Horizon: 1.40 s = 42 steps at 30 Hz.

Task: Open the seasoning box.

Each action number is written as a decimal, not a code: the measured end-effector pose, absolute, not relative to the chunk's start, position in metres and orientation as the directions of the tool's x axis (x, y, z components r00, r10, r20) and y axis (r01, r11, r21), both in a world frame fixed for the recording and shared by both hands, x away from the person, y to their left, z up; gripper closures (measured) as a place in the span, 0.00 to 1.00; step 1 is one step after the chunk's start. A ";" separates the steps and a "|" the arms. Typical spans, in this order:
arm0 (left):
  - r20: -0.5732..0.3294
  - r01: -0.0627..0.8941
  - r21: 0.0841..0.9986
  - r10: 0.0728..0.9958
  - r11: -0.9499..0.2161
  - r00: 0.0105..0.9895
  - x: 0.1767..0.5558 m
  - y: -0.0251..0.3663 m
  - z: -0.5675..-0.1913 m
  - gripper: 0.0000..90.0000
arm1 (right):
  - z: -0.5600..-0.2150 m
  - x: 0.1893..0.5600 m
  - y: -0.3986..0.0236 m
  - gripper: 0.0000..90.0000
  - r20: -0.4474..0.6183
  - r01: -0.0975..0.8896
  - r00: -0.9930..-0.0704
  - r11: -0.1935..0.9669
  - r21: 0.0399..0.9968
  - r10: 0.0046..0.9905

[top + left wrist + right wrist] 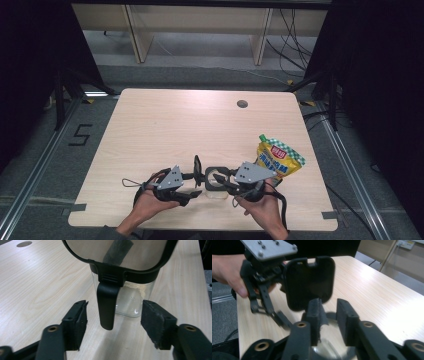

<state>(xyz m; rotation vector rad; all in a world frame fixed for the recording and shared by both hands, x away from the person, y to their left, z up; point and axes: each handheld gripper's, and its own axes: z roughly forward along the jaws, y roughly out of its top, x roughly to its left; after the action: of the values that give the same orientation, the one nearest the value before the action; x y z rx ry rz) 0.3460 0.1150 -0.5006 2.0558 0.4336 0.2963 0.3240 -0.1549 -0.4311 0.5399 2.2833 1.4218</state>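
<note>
High view: a clear container [216, 186] sits near the worktop [165, 130] front edge between both hand-held grippers, partly hidden.

Left gripper view: left hand-held gripper [113, 317] spread, straddling the latch [107, 303] without touching; lid top cropped.

Right gripper view: right hand-held gripper [329, 315] slightly parted, pinching nothing; open lid [309, 282] blurred.

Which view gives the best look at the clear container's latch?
The left gripper view: the black latch hangs sharp and close off the raised lid, in front of the clear container. The high view shows the container small, latch indistinct. The right gripper view shows the lid's dark, blurred face.
</note>
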 end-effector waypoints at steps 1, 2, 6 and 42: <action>0.032 0.183 0.869 0.421 -0.460 0.907 0.346 0.115 -0.501 0.40 | -0.431 0.324 -0.155 0.80 -0.127 0.114 -0.847 0.409 0.905 0.516; 0.021 0.194 0.870 0.426 -0.454 0.905 0.345 0.116 -0.499 0.40 | -0.431 0.322 -0.159 0.78 -0.125 0.116 -0.849 0.411 0.904 0.513; -0.007 0.245 0.854 0.462 -0.458 0.887 0.339 0.119 -0.497 0.34 | -0.434 0.315 -0.173 0.70 -0.103 0.144 -0.837 0.397 0.906 0.538; -0.072 0.358 0.845 0.578 -0.398 0.813 0.303 0.143 -0.500 0.28 | -0.467 0.273 -0.264 0.38 0.058 0.379 -0.692 0.294 0.878 0.719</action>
<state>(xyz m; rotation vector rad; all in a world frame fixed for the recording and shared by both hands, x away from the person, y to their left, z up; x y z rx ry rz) 0.3035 0.1425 -0.4999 2.0283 0.6922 0.2867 0.2729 -0.2638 -0.4674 0.9907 2.2204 1.3594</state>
